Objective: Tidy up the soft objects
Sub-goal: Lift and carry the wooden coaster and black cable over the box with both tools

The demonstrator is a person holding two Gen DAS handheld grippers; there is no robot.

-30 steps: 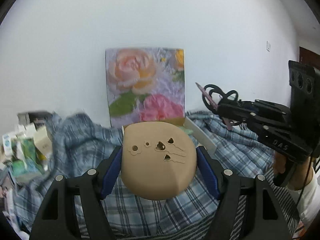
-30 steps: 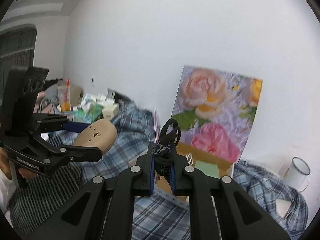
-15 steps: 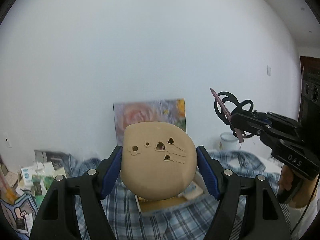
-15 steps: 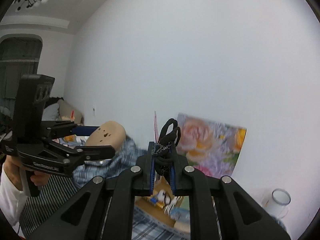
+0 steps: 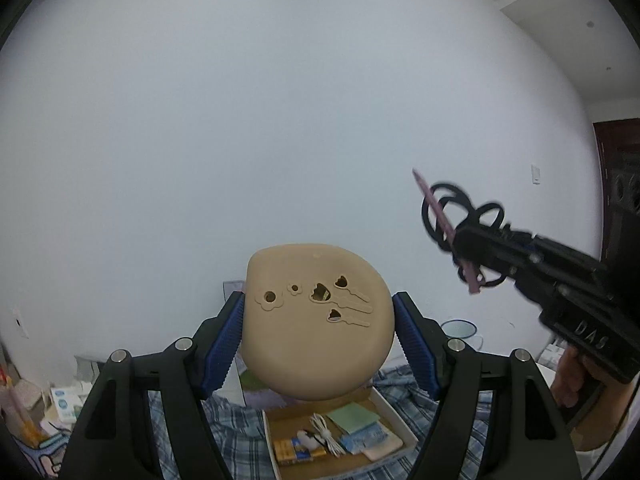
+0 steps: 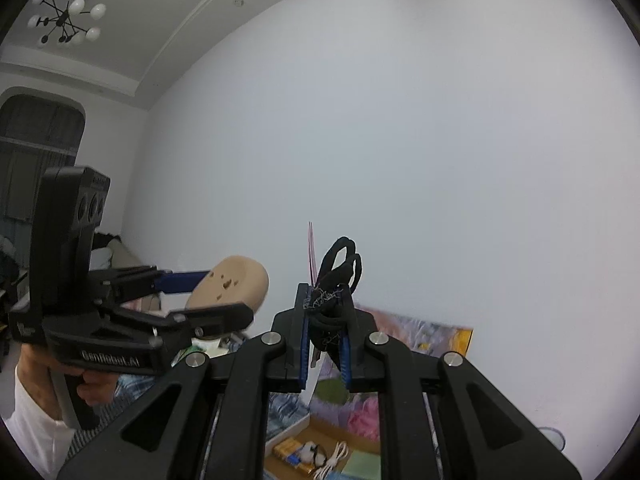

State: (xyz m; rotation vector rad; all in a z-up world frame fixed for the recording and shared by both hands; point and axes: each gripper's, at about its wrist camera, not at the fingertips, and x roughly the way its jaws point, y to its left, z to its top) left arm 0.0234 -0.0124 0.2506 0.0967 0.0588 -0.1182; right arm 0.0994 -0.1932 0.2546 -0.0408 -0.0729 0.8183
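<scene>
My left gripper [image 5: 318, 300] is shut on a round beige soft pad [image 5: 316, 344] with heart-shaped and round cut-outs, its blue pads [image 5: 224, 340] pressing on both sides. The right wrist view shows the same pad [image 6: 236, 276] at left, held level in the air. My right gripper [image 6: 324, 300] is shut on a bundle of black hair ties [image 6: 340, 264] with a thin pink strip [image 6: 311, 248] beside them. In the left wrist view that bundle [image 5: 444, 208] sticks up at right. A hand holds each gripper's handle.
Below lies an open cardboard box [image 5: 286, 422] with a white cable, a green card and small packs, on a blue plaid cloth [image 5: 224, 420]. A floral painting [image 6: 420, 332] leans on the white wall. An enamel mug [image 5: 458, 328] stands at right, and packets [image 5: 60, 396] are piled at left.
Both grippers have risen with their loads. The painting, box and cloth have sunk to the bottom of both views, and the white wall now fills most of them. Neither grip has changed.
</scene>
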